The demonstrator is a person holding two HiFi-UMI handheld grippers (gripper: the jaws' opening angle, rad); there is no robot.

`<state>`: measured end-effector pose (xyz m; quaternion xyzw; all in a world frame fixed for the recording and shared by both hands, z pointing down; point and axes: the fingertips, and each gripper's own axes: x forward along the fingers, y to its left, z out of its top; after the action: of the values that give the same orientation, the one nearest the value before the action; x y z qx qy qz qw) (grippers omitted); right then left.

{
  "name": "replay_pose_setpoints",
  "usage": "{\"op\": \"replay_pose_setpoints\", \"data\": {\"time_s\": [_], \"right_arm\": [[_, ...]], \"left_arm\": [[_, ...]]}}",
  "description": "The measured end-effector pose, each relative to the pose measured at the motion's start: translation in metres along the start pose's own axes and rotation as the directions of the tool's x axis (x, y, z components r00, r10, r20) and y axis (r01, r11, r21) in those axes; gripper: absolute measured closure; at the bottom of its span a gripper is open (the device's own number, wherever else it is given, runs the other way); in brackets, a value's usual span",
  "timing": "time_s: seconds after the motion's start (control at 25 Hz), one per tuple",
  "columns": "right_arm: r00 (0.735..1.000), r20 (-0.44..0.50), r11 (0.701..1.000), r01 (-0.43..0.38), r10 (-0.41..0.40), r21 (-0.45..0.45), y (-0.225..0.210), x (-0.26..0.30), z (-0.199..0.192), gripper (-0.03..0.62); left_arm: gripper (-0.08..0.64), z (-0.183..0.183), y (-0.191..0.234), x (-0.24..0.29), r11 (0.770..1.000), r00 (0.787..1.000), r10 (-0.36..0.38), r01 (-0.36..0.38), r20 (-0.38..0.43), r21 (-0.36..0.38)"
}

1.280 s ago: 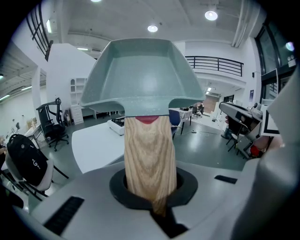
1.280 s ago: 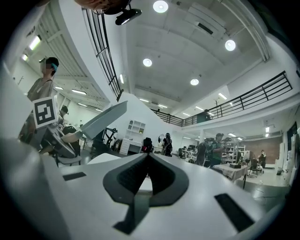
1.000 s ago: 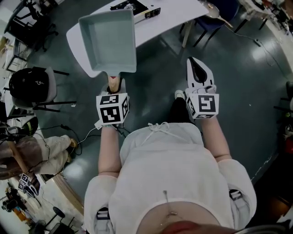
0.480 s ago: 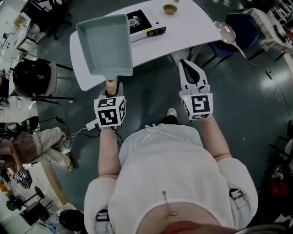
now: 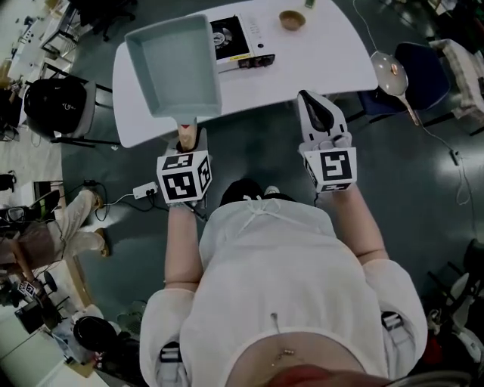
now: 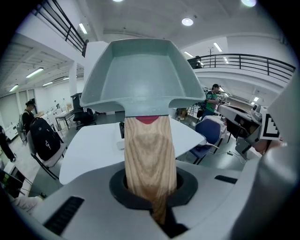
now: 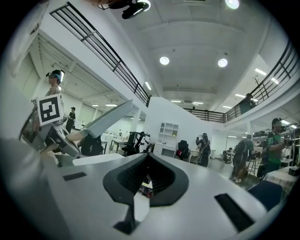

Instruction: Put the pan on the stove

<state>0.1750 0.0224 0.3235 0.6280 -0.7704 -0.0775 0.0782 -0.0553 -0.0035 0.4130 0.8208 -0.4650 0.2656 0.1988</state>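
Head view: the left hand-held gripper [image 5: 187, 145] is pinched on the wooden handle [image 5: 188, 134] of the pan [image 5: 172, 66]. The grey-green, rectangular pan is held up in the air, just left of the stove [image 5: 240, 39], and its far corner overlaps the stove's left edge in the picture; it is not on the stove. The stove sits on the white bench [image 5: 325, 60], with a small bowl [image 5: 292, 19] to its right. The right hand-held gripper [image 5: 316, 106] hangs to the right of the stove and nearer the person, its jaws pressed together with nothing in them.

Left gripper view: the jaws of the left hand-held gripper [image 6: 151, 199] are clamped on the handle [image 6: 150, 154], which runs straight out from them to the pan [image 6: 140, 75]. The pan's open side faces the camera. The bench [image 6: 89, 150] lies below and beyond it.

Right gripper view: the jaws of the right hand-held gripper [image 7: 146, 176] meet and hold nothing. To the left the pan [image 7: 108, 118] shows edge-on, tilted upward, held by the left hand-held gripper [image 7: 70, 136]. The stove cannot be made out here.
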Motion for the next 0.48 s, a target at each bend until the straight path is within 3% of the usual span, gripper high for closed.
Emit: {"op": "replay_pose_setpoints", "data": {"time_s": [0.48], "right_arm": [[0.996,-0.011,0.996,-0.088,0.088,0.002,-0.034,0.108,-0.025,0.586]], "left_arm": [[0.534,0.042,0.02,0.092,0.998,0.997,0.044,-0.046,-0.058,-0.035]]}}
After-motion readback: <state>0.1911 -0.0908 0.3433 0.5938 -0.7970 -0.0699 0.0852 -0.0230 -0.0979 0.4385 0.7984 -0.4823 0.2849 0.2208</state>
